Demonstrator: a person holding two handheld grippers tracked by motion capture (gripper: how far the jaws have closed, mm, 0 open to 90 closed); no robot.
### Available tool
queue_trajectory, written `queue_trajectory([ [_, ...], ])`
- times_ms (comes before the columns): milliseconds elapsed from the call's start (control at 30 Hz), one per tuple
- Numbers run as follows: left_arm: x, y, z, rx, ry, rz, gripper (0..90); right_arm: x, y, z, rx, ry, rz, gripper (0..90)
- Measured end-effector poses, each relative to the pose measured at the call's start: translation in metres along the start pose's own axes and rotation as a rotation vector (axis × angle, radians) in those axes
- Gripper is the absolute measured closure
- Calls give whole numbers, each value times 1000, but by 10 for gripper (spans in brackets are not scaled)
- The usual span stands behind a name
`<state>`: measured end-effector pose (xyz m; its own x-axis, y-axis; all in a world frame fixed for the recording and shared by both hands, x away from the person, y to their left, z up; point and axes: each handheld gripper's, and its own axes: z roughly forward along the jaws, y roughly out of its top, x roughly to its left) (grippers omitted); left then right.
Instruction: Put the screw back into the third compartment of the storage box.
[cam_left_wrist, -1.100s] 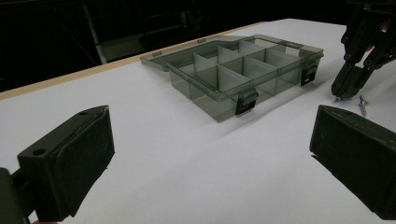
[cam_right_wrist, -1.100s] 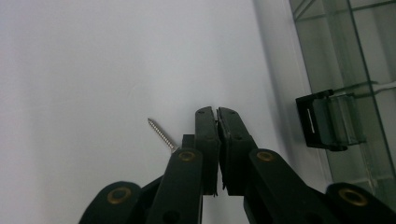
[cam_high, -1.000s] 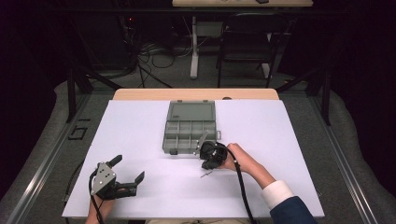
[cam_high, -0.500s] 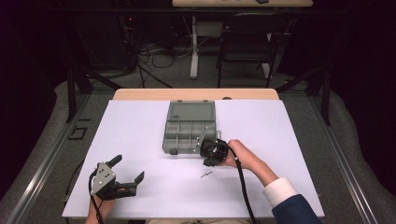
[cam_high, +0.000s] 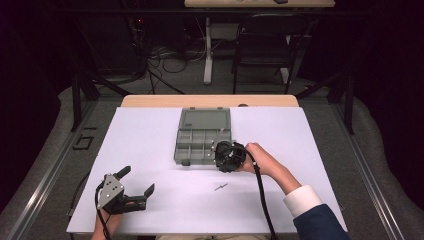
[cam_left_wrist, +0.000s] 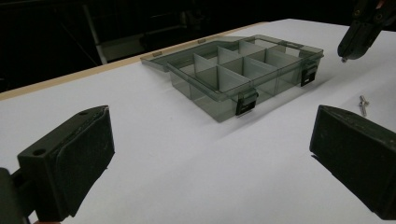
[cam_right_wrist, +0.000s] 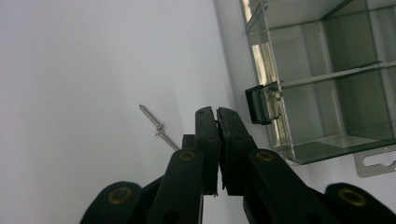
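The right claw (cam_right_wrist: 217, 112) is pressed together, seemingly on a small screw, beside the organizer box (cam_high: 202, 136). Two screws (cam_high: 220, 186) lie on the surface near the box's front. Next: carry over a compartment, release. The left claw (cam_high: 136, 184) rests apart.

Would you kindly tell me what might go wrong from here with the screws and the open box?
The shut right gripper hangs close to the open box's latch, so it may knock the light box askew. The screws lie loose and flat on the table beside it; a careless sweep might flick them away.
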<state>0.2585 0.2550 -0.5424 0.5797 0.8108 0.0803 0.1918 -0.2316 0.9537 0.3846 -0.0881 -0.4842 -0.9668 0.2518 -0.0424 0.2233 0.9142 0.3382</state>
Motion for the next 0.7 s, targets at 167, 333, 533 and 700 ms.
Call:
queue_trajectory([
  [167,0,0,0,-2,1,-2,0,-3,7,-7,2,-15,-1,878],
  [333,1,0,-1,0,-1,0,0,-9,16,-15,-3,-35,4,878],
  [533,0,0,0,-3,0,-4,0,-17,25,-21,8,-55,14,878],
  [700,0,0,0,-2,1,-3,0,-26,30,-23,8,-74,30,878],
])
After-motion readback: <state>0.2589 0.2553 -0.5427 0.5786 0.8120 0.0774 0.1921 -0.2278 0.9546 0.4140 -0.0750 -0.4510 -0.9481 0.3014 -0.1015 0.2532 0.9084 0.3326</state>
